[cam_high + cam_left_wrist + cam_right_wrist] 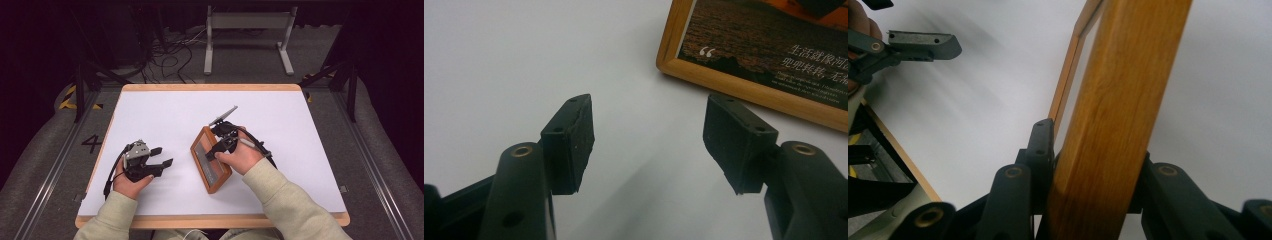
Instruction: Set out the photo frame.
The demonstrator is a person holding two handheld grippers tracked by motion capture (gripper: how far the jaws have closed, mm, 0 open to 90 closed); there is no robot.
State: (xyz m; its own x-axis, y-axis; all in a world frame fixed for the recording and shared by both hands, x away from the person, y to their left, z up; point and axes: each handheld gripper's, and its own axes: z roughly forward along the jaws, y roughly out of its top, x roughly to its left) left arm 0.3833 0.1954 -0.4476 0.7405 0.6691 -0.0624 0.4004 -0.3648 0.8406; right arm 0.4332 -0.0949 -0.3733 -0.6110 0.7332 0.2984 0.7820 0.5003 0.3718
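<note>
A wooden picture frame (210,160) holding a dark landscape print with white script lies near the middle of the white table top (165,112). My right gripper (216,149) is shut on the frame's right-hand wooden side (1113,115), one jaw on the print side and one outside. At the left, my left gripper (162,156) hovers just over the table with its jaws wide apart and nothing between them. In the left gripper view the frame's corner (684,55) lies ahead and to the right of the left gripper (649,145).
The table has a wooden rim (210,87). Beyond its far edge a white metal stand (247,37) and loose cables (170,55) rest on the floor. Dark stand legs (80,85) rise at both sides of the table.
</note>
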